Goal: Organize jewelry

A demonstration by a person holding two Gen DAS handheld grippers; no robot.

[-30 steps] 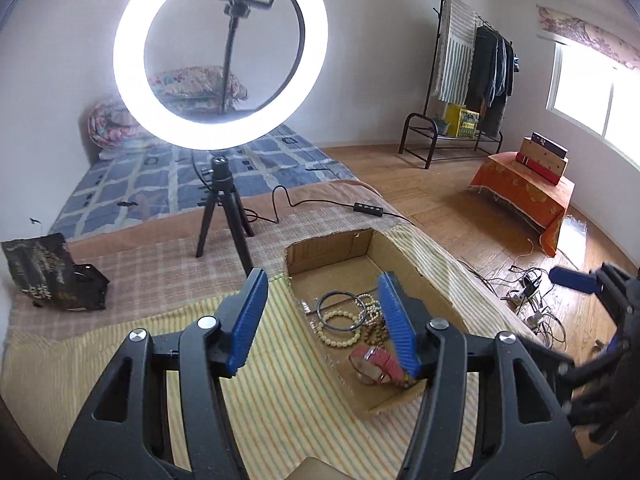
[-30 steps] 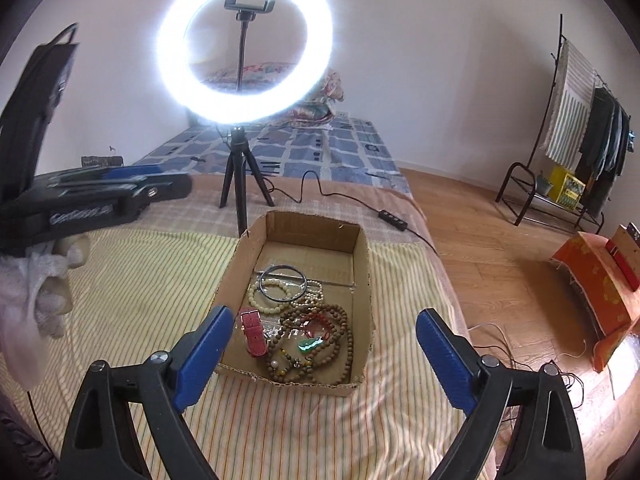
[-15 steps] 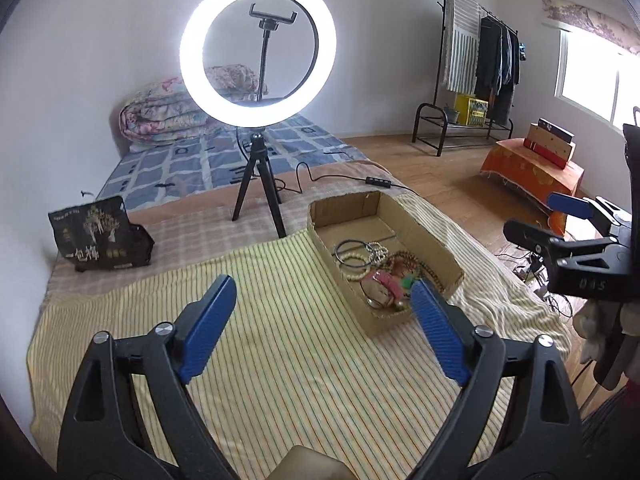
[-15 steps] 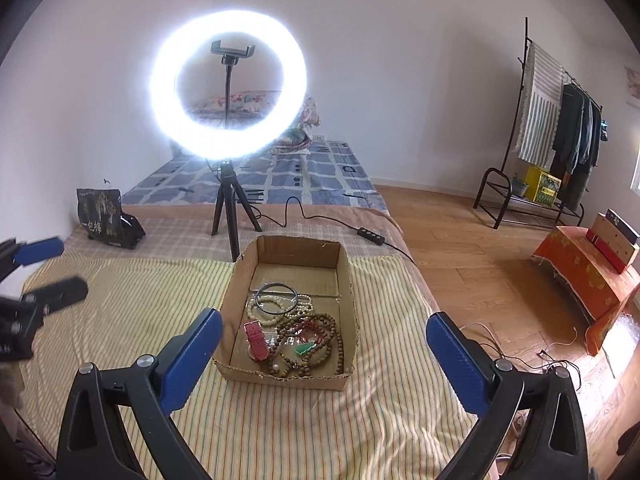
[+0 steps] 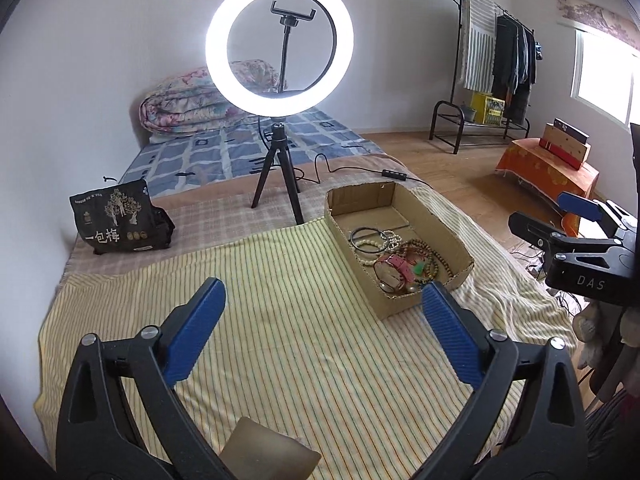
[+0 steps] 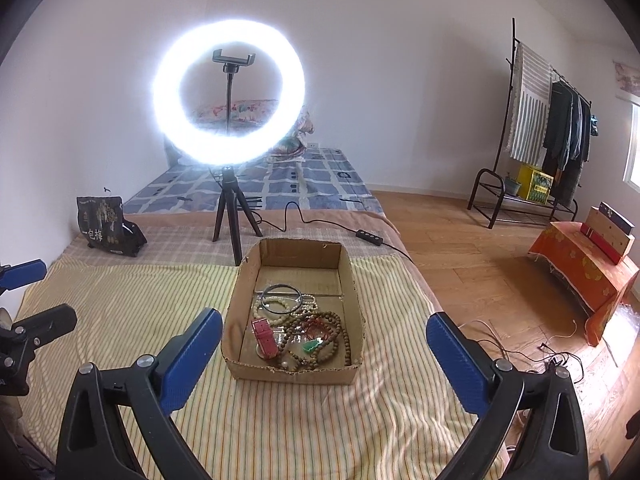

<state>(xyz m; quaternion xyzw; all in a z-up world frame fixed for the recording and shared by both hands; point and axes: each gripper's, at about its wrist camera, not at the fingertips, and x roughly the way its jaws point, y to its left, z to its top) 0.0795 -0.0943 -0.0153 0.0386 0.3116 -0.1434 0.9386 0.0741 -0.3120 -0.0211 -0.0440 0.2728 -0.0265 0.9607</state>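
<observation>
- The cardboard box (image 6: pixel 294 312) is seen on the striped cloth (image 6: pixel 132 300) of the bed, ahead of the right tongs (image 6: pixel 324 354) and framed between its two blue pads; no contact is seen.
- From the left wrist view, the box (image 5: pixel 400 248) lies ahead and to the right of the left tongs (image 5: pixel 322 322), its near corner just beside the right-hand pad in the picture, apart from it.
- Left tongs: jaws have just been opening, now wide, nothing between them. Right tongs: jaws have been opening, now wide, nothing gripped.
- Jewelry (image 6: pixel 304 332) is heaped in the near half of the box: a dark bangle (image 6: pixel 281 299), pale and brown bead strings, a pink strap (image 6: pixel 264 336), a green pendant (image 6: pixel 311 346).
- Only the left view shows the right tongs (image 5: pixel 576 220) from outside, with a gloved hand below; only the right view shows the box's near wall face-on.
- Open cloth lies left of the box. The ring light tripod (image 6: pixel 230 212) stands just behind it; the bed edge runs close on its right.
</observation>
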